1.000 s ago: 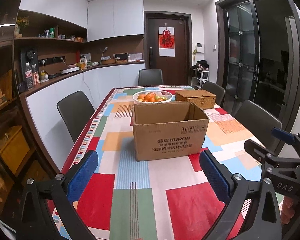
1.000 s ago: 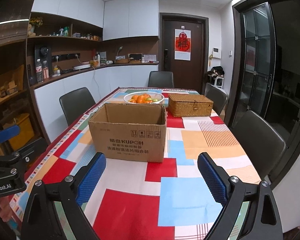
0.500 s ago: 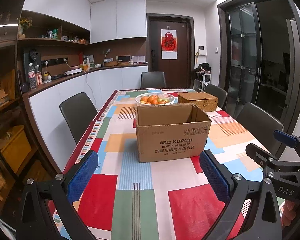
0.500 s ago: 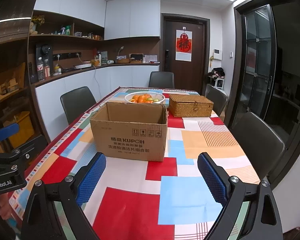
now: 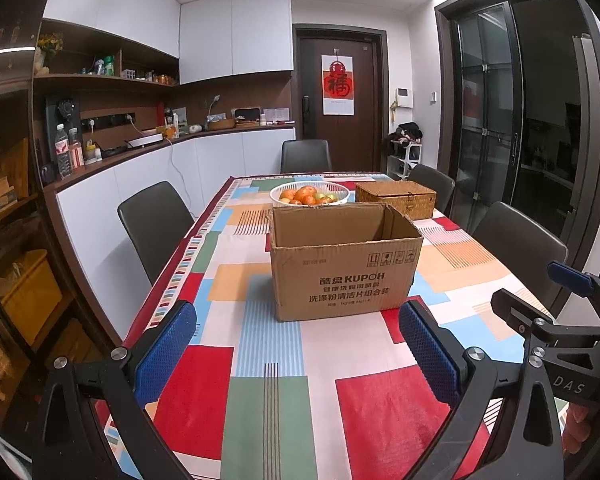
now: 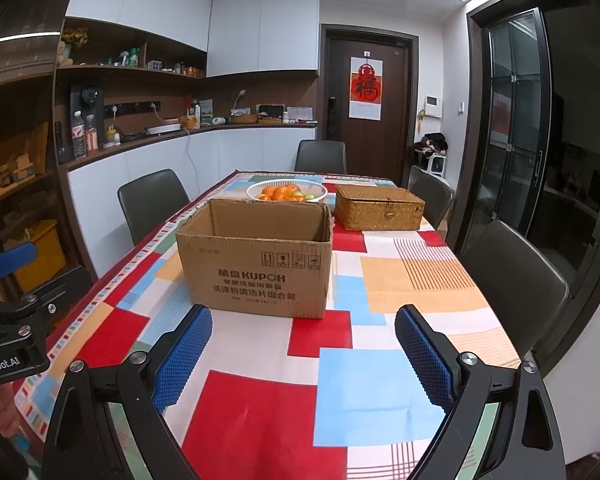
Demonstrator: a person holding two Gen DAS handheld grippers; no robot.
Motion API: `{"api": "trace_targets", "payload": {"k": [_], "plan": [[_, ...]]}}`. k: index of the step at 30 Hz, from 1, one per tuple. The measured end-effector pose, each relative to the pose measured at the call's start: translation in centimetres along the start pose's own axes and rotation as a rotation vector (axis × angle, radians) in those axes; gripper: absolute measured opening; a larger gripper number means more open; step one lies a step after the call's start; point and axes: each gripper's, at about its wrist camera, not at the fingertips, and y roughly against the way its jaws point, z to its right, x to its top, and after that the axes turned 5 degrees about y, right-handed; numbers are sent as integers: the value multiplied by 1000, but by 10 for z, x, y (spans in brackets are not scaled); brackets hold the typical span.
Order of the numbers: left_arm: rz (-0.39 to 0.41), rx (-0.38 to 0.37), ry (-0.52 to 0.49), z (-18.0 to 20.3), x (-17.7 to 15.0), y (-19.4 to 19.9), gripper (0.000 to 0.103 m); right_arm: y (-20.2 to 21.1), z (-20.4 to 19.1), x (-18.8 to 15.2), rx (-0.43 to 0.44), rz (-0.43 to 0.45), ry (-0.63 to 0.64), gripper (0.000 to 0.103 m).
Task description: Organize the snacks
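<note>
Approach to the open carton

Snacks cannot be seen anywhere in either view; whether any lie inside the cardboard box (image 5: 346, 264) cannot be told, since its interior is hidden by the near wall. The box stands open on the surface (image 5: 260, 412), in front of the fruit basket (image 5: 309, 196) and the wicker case (image 6: 379, 207). Left gripper (image 5: 296, 354) and right gripper (image 6: 302, 356) are held near it, jaws spread wide and empty. A higher vantage over the rim is probably best gained before anything is reached for

Right tool (image 6: 302, 354) gapes wide before the cardboard box (image 6: 256, 266).
</note>
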Motion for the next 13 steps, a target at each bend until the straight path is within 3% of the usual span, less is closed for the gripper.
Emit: {"api": "trace_targets", "payload": {"k": [13], "plan": [[-6,0,9,0,-3,-4,103,-3,2,-1,1,-6,-1,94]]}}
